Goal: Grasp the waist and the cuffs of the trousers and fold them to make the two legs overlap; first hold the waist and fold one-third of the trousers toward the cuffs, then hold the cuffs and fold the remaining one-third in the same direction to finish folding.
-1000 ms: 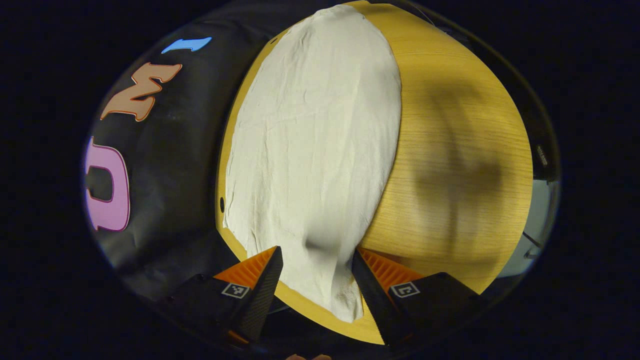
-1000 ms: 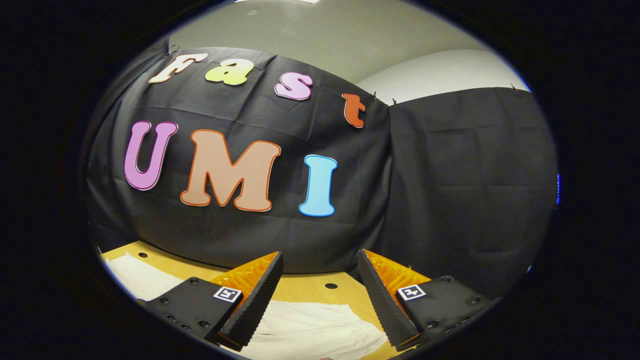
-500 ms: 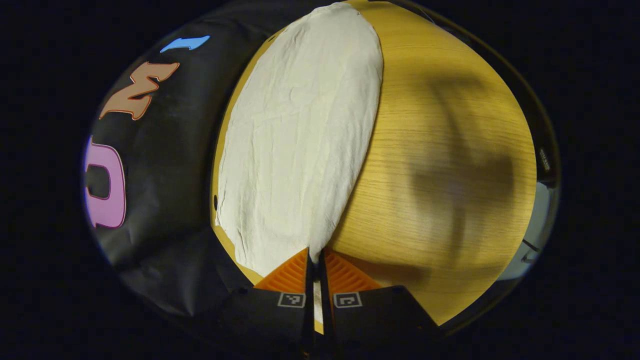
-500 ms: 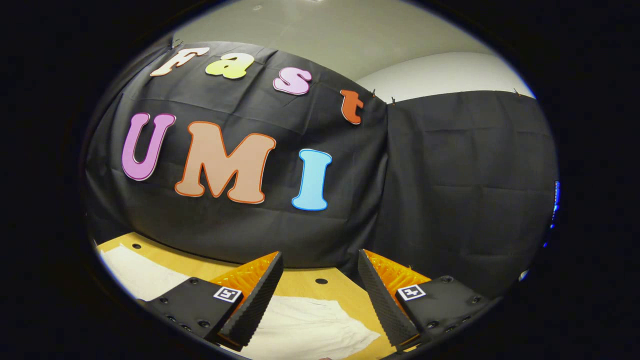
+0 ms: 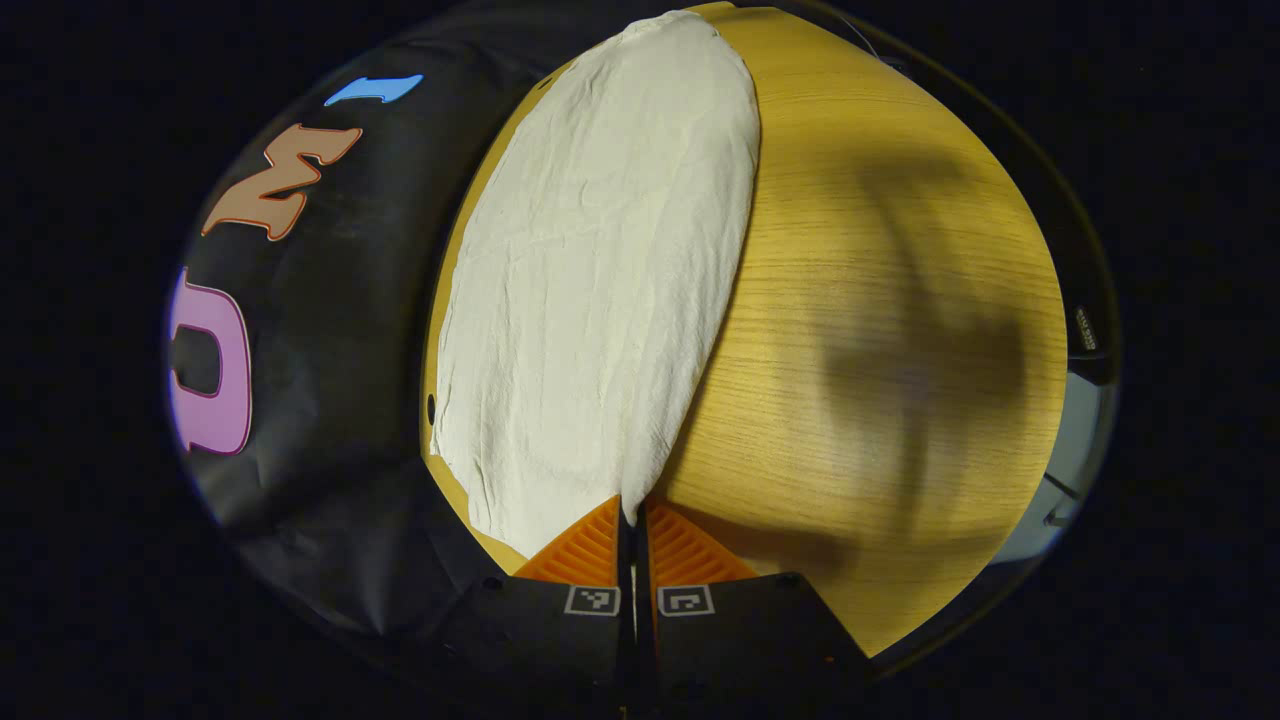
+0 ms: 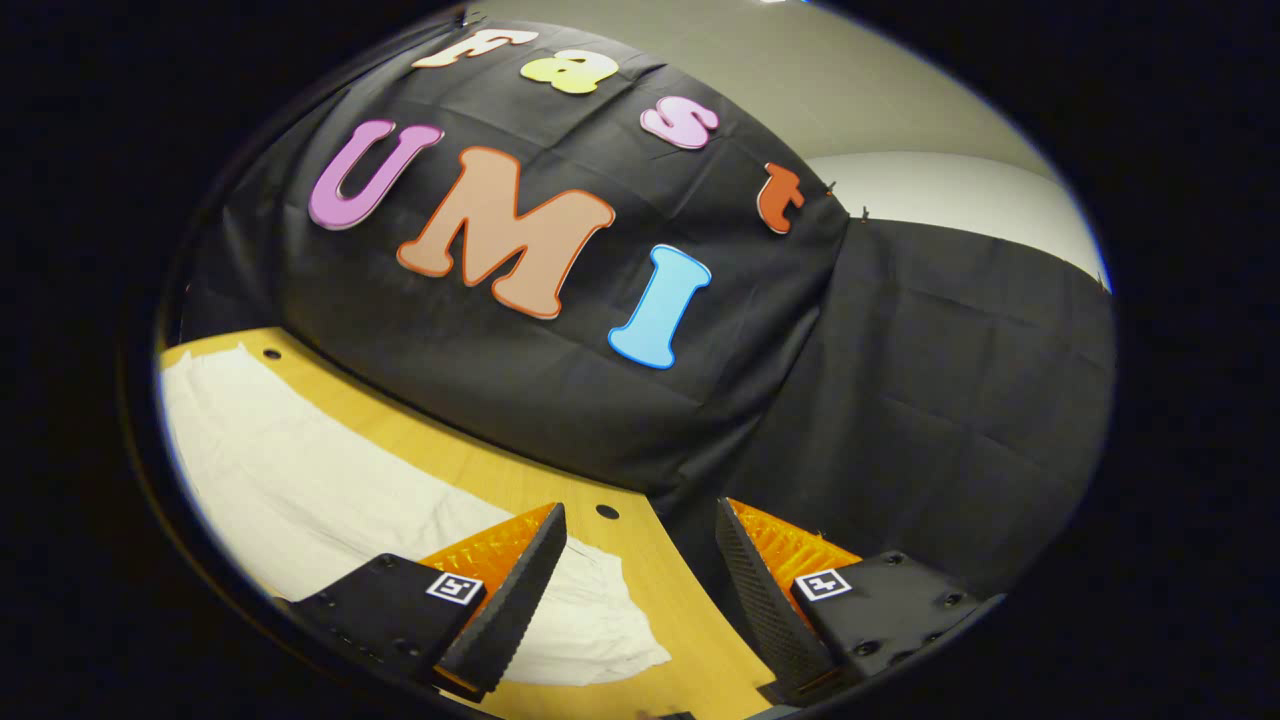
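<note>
So the wooden table (image 5: 880,300) had the pale trousers (image 5: 600,280) lying flat up the frame's middle, seemingly unfolded. Left gripper (image 5: 631,520) was pinching their near edge; right gripper (image 6: 640,560) hung spread, grasping nothing.

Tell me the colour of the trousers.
Plain off-white trousers, with no pattern; best in the left gripper view.

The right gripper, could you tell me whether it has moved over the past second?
Yes. The right gripper has tilted and swung right: the booth wall now slants, and more of the trousers on the table shows at left.
</note>
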